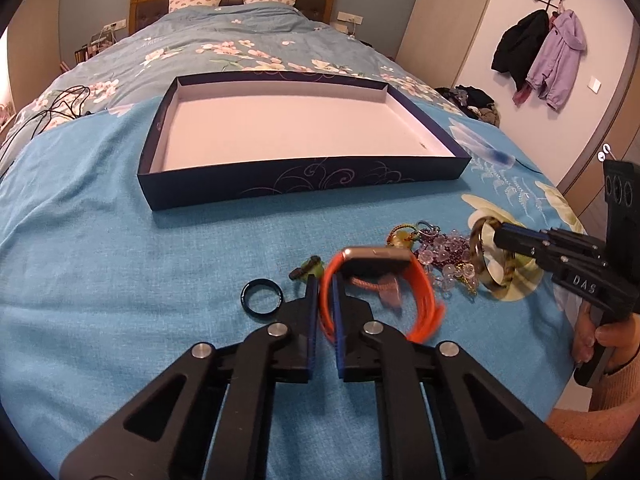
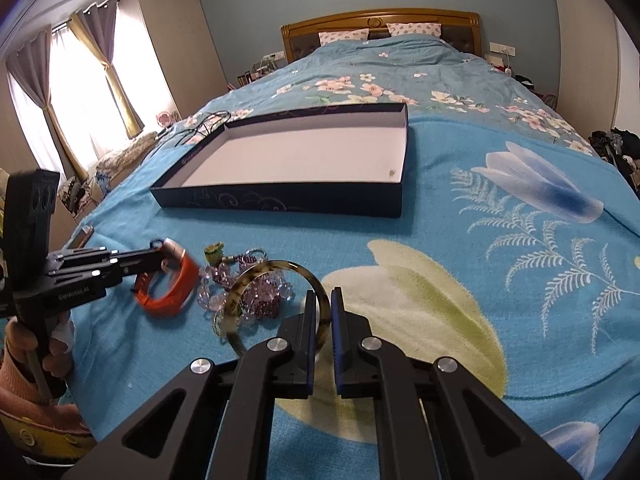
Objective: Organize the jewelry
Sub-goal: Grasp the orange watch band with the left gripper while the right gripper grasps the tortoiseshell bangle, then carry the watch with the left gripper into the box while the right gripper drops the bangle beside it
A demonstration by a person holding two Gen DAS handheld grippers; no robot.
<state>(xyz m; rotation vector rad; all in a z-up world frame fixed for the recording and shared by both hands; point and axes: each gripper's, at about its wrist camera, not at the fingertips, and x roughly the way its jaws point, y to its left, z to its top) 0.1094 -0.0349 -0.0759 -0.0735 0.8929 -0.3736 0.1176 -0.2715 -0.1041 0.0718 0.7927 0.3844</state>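
Note:
My left gripper [image 1: 325, 280] is shut on the strap of an orange watch [image 1: 420, 280], which stands just above the blue bedspread. In the right wrist view the same orange watch [image 2: 176, 280] hangs from the left gripper [image 2: 164, 252]. My right gripper [image 2: 322, 300] is shut on the rim of a tortoiseshell bangle [image 2: 248, 280]; the left wrist view shows that bangle [image 1: 482, 256] in the right gripper [image 1: 498, 240]. Between them lies a heap of clear and purple bead strings [image 1: 444, 256] [image 2: 256, 292]. A black ring [image 1: 262, 297] lies left of my left fingers.
A shallow dark-blue box [image 1: 304, 184] [image 2: 280, 202] with a white inside lies open beyond the jewelry. A small green-and-dark trinket [image 1: 308, 272] lies near the watch. Black cords [image 1: 52, 112] trail at the bed's left. A person's hands in pink sleeves [image 1: 612, 336] hold the grippers.

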